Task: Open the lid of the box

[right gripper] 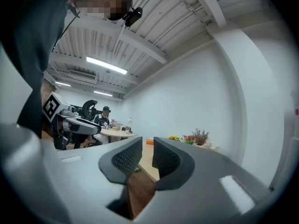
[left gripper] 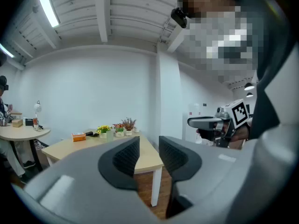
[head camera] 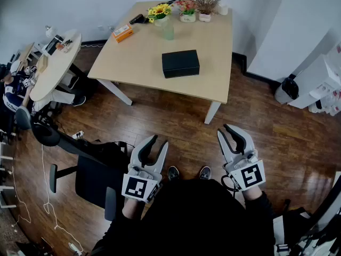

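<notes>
- A closed black box (head camera: 180, 63) lies on a light wooden table (head camera: 133, 63), well apart from both grippers and ahead of them.
- Left gripper (head camera: 160, 141): jaws slightly apart, nothing between them.
- Right gripper (head camera: 226, 130): jaws slightly apart, likewise empty.

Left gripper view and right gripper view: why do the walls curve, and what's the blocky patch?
Left gripper view: the wide-angle lens bows the ceiling beams, and the left tongs loom large; the mosaic was added afterwards to hide a face. Right gripper view: same bowing, dark corners, glaring ceiling lamp.
</notes>
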Action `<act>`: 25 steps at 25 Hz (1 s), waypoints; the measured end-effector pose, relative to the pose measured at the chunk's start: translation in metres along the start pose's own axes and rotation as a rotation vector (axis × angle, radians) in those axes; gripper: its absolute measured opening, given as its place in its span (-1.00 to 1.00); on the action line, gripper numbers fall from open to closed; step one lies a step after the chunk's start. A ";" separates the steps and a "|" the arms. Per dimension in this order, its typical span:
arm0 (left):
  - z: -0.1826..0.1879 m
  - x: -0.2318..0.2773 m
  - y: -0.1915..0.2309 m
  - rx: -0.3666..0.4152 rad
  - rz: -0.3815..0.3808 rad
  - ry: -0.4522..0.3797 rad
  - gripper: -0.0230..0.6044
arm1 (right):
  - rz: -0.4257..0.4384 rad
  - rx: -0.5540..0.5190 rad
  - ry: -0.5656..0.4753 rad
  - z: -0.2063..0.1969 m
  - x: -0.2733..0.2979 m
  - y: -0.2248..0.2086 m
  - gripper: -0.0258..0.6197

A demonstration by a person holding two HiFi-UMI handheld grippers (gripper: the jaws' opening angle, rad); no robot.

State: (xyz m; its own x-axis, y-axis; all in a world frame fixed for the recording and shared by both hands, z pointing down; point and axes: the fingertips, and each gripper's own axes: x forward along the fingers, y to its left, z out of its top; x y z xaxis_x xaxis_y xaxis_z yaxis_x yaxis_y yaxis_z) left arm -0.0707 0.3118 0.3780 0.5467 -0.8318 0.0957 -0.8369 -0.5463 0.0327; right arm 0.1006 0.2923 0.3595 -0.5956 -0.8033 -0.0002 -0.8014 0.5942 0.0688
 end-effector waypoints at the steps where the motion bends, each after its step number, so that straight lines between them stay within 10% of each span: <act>1: 0.000 0.004 -0.004 -0.002 0.003 0.002 -0.55 | 0.001 -0.007 0.005 -0.001 -0.002 -0.005 -0.65; 8: 0.001 0.034 -0.034 0.030 0.018 0.025 -0.24 | 0.010 -0.016 0.009 -0.011 -0.018 -0.042 -0.22; 9: 0.005 0.039 -0.038 0.047 0.030 0.019 -0.19 | 0.010 -0.024 0.000 -0.010 -0.021 -0.049 -0.23; 10: 0.009 0.043 -0.041 0.067 0.042 0.012 -0.33 | 0.014 -0.031 -0.010 -0.009 -0.023 -0.056 -0.67; 11: 0.013 0.047 -0.044 0.083 0.051 0.010 -0.87 | 0.021 -0.033 -0.018 -0.009 -0.024 -0.063 -0.92; 25: -0.031 0.153 0.060 0.049 0.034 0.114 -0.60 | 0.011 0.017 0.103 -0.066 0.093 -0.128 -0.64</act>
State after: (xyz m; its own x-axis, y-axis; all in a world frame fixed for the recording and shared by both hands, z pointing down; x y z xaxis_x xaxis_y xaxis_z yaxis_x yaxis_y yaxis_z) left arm -0.0378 0.1545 0.4260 0.5094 -0.8349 0.2084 -0.8511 -0.5246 -0.0211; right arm 0.1516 0.1386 0.4167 -0.5960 -0.7964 0.1030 -0.7964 0.6026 0.0516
